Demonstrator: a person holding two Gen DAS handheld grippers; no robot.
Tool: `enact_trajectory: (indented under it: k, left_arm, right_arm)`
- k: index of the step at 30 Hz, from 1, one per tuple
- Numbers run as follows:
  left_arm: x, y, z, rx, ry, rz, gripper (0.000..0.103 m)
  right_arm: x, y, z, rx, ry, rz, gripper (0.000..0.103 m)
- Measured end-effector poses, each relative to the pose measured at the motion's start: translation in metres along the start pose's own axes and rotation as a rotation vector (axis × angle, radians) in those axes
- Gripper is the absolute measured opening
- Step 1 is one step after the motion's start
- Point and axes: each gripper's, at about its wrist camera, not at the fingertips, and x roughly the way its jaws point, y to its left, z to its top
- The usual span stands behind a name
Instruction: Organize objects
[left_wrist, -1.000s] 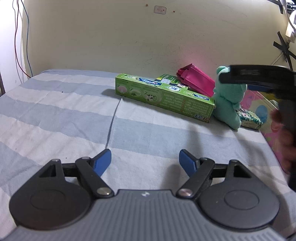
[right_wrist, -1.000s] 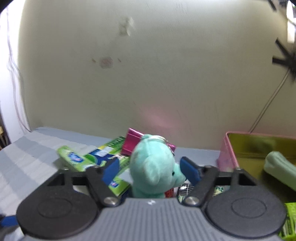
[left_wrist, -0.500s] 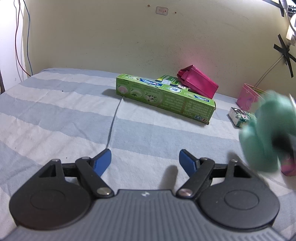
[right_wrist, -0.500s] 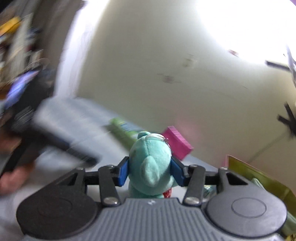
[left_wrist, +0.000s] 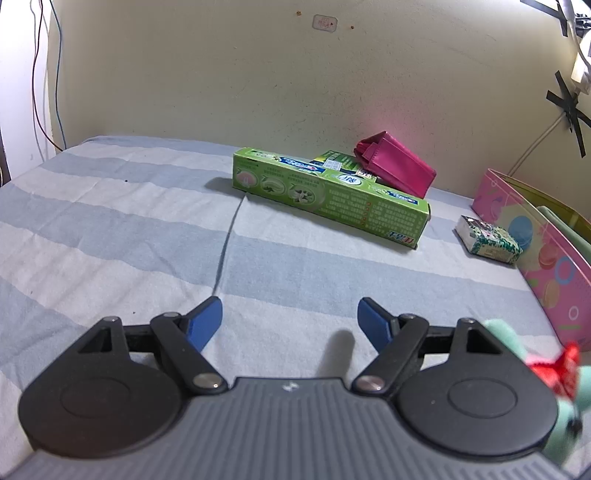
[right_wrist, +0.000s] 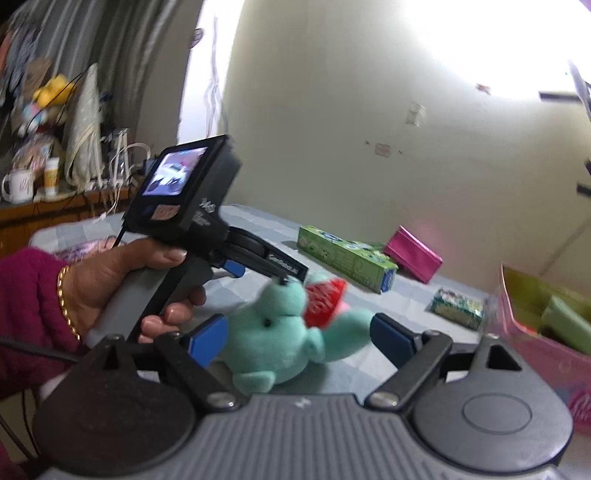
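A teal plush bear (right_wrist: 284, 332) with a red bow lies on its side on the striped bed, between the open fingers of my right gripper (right_wrist: 295, 338), which do not grip it. It also shows at the lower right edge of the left wrist view (left_wrist: 554, 387). My left gripper (left_wrist: 290, 321) is open and empty, low over the bed; it also shows in the right wrist view (right_wrist: 236, 266), held by a hand. A green toothpaste box (left_wrist: 328, 197), a pink wallet (left_wrist: 397, 168) and a small patterned packet (left_wrist: 487, 240) lie farther back.
A pink open box (left_wrist: 535, 240) with a green item inside (right_wrist: 569, 325) stands at the right edge of the bed. A wall (left_wrist: 258, 74) runs behind the bed. A cluttered shelf with a mug (right_wrist: 16, 186) stands to the left.
My right gripper carried the bear from beside the toothpaste box toward the near side, then opened; the bear now lies released on the bed beside my left gripper, which has not moved.
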Motion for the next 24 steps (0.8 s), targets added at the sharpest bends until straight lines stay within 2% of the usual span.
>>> enact_trajectory:
  k: [10, 21, 24]
  left_arm:
    - [0.000, 0.000, 0.000, 0.002, 0.000, -0.001, 0.082]
    - [0.001, 0.001, 0.000, 0.000, -0.001, -0.005, 0.082]
    - [-0.004, 0.011, 0.000, -0.040, 0.000, -0.044, 0.082]
  right_arm:
    - [-0.006, -0.038, -0.009, 0.258, 0.017, -0.013, 0.088]
    - [-0.008, -0.062, -0.014, 0.378, 0.022, -0.022, 0.087]
    - [-0.008, -0.066, -0.014, 0.390, 0.022, -0.027, 0.087]
